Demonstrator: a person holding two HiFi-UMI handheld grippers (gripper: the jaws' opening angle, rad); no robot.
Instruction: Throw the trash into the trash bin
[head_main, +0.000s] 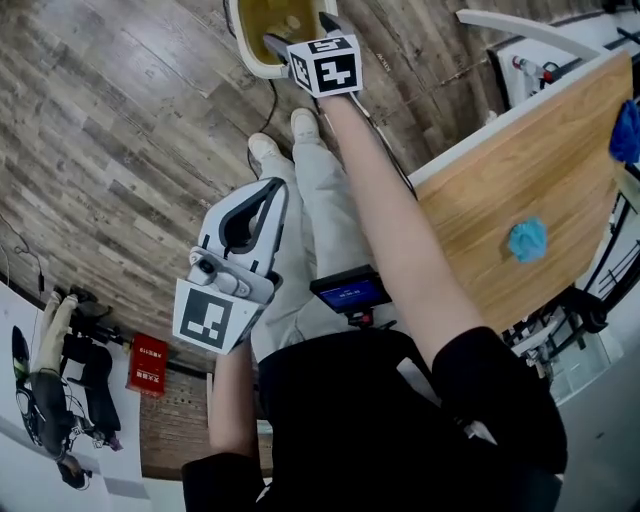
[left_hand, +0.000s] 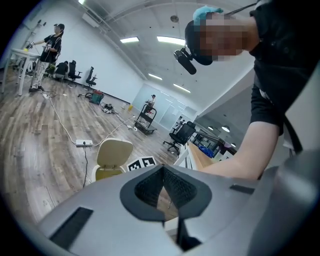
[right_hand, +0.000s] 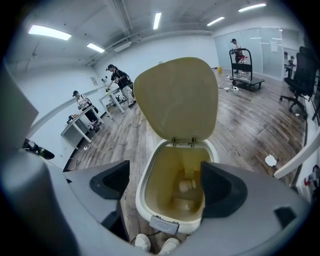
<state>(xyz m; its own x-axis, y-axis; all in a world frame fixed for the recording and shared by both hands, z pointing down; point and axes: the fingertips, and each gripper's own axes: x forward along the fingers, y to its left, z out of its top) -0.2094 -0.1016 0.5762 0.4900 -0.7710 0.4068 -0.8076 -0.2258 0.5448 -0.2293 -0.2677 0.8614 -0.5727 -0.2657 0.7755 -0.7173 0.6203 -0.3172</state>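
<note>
- Right gripper (right_hand: 165, 186) first: seeing jaws spread wide, pinching nothing at all.
- Looking straight down between those jaws into the trash bin (right_hand: 140, 202), with its lid (right_hand: 175, 100) tipped up and back.
- Spotting pale crumpled trash (right_hand: 186, 185) on the bottom of the bin, well below the jaws and touching neither.
- Catching two white shoes (right_hand: 143, 243) just at the near edge of the bin.
- Over to the left gripper (left_hand: 163, 175): finding jaws pressed together tip to tip, gripping nothing.
- Glimpsing the bin beyond those closed jaws, well apart from them.
- Up in the head view: right gripper (head_main: 300, 35) reaching out on a straight arm, hovering right over the open bin (head_main: 245, 45).
- Left gripper (head_main: 272, 190) hanging back beside the person's leg, tip aimed toward the bin.
- Out to the right: noting a wooden counter (head_main: 520, 170) with a blue crumpled wad (head_main: 527, 238) lying on it, well apart from both grippers.
- Underneath it all, grey wood-plank floor (head_main: 120, 120).
</note>
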